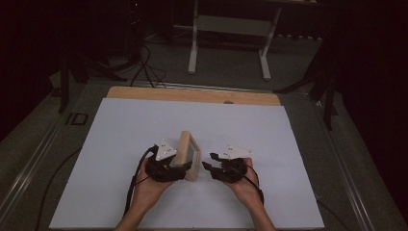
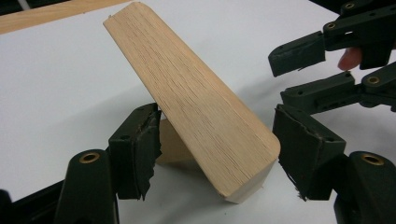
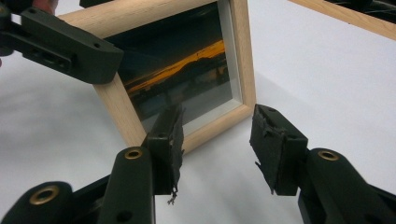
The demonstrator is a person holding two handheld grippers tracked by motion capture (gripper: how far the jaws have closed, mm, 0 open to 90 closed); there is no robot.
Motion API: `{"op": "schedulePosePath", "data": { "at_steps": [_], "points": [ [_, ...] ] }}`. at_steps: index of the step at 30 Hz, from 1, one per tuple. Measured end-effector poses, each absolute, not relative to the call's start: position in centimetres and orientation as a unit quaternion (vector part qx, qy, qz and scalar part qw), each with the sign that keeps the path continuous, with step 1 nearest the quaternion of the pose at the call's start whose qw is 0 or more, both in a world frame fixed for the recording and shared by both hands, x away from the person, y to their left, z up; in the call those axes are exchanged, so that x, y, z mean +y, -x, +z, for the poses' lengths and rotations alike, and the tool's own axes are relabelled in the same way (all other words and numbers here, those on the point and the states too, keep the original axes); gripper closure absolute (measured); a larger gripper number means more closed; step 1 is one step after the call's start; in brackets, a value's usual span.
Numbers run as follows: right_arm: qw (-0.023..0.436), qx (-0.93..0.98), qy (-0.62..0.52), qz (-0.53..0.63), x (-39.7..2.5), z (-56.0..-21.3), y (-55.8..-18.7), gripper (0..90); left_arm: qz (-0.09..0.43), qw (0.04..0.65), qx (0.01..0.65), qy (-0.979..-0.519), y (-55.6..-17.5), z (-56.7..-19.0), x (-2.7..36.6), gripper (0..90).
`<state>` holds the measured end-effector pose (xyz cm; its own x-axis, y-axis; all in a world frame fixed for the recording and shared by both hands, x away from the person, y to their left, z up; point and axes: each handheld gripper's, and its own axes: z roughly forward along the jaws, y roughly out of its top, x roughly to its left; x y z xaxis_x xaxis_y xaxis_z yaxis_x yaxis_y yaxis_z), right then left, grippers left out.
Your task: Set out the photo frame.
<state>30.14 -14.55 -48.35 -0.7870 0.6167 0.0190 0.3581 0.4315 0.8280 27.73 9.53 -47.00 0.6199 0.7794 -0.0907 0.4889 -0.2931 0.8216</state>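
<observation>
On the white tabletop, a wooden picture frame is stood on edge, tilted, between the two hand-held grippers. For the frame to be steadied well, its thick wooden side should be centred between the left pads before they are closed, so it is not tipped. The left hand-held gripper is spread wide around that side; one pad is touching the wood, the other is just apart, so nothing is clamped. The right hand-held gripper is opened wide near the glass front, holding nothing.
</observation>
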Motion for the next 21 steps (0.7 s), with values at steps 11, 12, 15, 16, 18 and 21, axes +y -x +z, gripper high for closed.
{"op": "schedulePosePath", "data": {
  "at_steps": [11,12,15,16,18,21],
  "points": [
    [0.146,0.831,-0.294,0.450,-14.83,-48.18,-30.18,53.7,0.149,0.445,0.413,-0.780,-28.11,-47.24,9.45,38.8],
    [0.145,0.830,-0.295,0.450,-14.85,-48.15,-30.17,53.7,0.148,0.445,0.413,-0.780,-28.12,-47.23,9.44,39.1],
    [0.146,0.829,-0.296,0.451,-14.93,-48.09,-30.17,53.7,0.147,0.445,0.414,-0.780,-28.12,-47.23,9.43,41.0],
    [0.146,0.829,-0.296,0.451,-14.96,-48.07,-30.18,53.7,0.145,0.446,0.414,-0.780,-28.10,-47.21,9.43,41.0],
    [0.147,0.828,-0.297,0.453,-15.02,-48.01,-30.18,53.7,0.146,0.446,0.413,-0.780,-28.09,-47.20,9.44,44.2],
    [0.149,0.825,-0.300,0.455,-15.26,-47.85,-30.23,53.7,0.146,0.444,0.415,-0.780,-28.03,-47.12,9.43,46.1]
  ]
}}
